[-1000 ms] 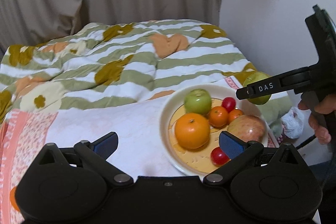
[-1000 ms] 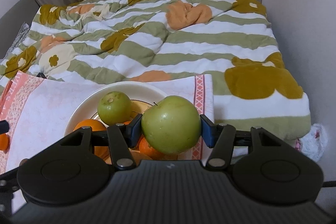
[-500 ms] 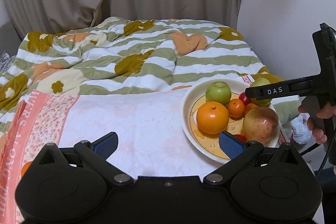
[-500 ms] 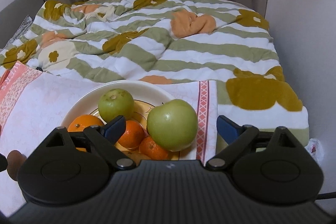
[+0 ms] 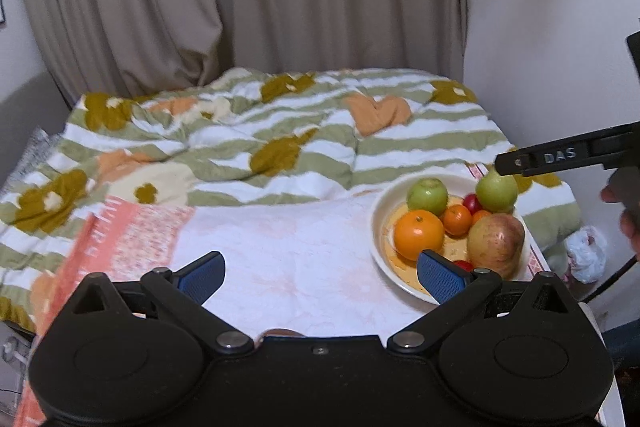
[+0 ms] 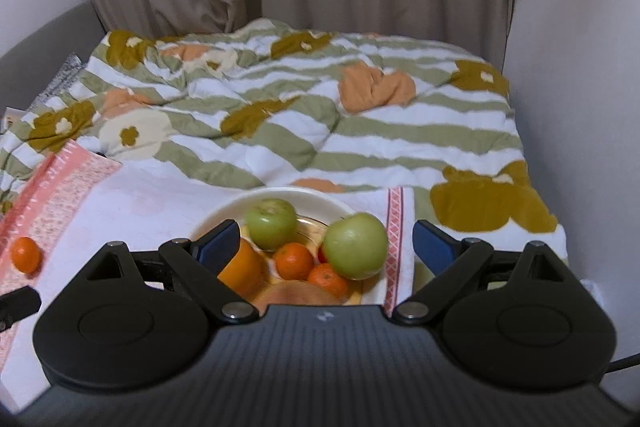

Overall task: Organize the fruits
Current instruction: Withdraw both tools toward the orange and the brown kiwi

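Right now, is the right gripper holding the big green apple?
No: the right gripper is open and the big green apple rests on the plate.

The letters "DAS" stand in pale print on the black finger of the right gripper (image 5: 560, 157) at the scene's right edge. The salmon border of the cloth (image 5: 100, 223) carries lettering too blurred to read.

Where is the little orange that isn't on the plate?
In the right wrist view, the small orange lies alone on the pink-and-white cloth at the far left, well apart from the plate of fruit.
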A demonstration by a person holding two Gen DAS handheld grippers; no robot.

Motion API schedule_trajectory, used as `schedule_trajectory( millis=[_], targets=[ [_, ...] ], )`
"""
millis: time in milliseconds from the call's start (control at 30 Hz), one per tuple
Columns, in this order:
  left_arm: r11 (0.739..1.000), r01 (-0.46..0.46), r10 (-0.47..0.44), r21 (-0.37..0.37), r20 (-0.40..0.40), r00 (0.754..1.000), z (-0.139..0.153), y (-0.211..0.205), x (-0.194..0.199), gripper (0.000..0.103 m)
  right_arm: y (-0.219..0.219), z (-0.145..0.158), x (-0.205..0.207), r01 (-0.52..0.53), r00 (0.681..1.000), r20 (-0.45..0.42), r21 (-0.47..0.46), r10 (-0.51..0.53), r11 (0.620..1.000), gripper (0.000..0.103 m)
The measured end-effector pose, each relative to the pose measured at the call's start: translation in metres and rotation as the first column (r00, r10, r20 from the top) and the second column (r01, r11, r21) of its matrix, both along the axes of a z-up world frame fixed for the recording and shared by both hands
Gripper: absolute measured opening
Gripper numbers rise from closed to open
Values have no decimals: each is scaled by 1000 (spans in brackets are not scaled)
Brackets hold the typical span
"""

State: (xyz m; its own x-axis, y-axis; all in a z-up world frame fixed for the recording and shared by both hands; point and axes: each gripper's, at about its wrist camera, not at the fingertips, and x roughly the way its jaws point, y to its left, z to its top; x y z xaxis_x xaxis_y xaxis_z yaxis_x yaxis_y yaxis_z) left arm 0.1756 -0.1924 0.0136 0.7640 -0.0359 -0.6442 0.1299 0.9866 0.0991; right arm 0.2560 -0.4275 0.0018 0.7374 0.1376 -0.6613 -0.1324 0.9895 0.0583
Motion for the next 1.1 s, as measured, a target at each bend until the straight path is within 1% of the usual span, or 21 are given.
schedule_trajectory(
  millis=[200,300,433,533,700,800,967,1100],
  targets=[
    [999,-34,33,8,82,996,26,34,-24,103,30,41,-36,-11,998,67,0,11,1000,103],
    [999,-55,55,-4,115,992,34,58,-35,103,49,57,-55,-13,995,99,14,11,1000,103],
    [997,-74,78,-35,154,985,40,97,-51,103,81,71,-78,8,992,126,1,-8,1000,103],
    [996,-72,78,-44,159,984,40,125,-59,103,107,75,-93,31,991,133,-7,-30,999,103],
    [998,-50,55,-32,146,988,37,165,-66,103,150,70,-113,65,991,115,-8,-64,998,103],
    [999,-33,38,-42,125,991,30,189,-64,103,173,61,-121,86,993,87,-15,-85,996,103],
    [999,14,-11,-36,79,997,15,220,-56,103,204,39,-130,138,990,37,-30,-137,990,103],
    [998,54,-53,-21,49,997,0,236,-47,103,221,18,-133,163,987,-5,-34,-163,986,103]
  ],
)
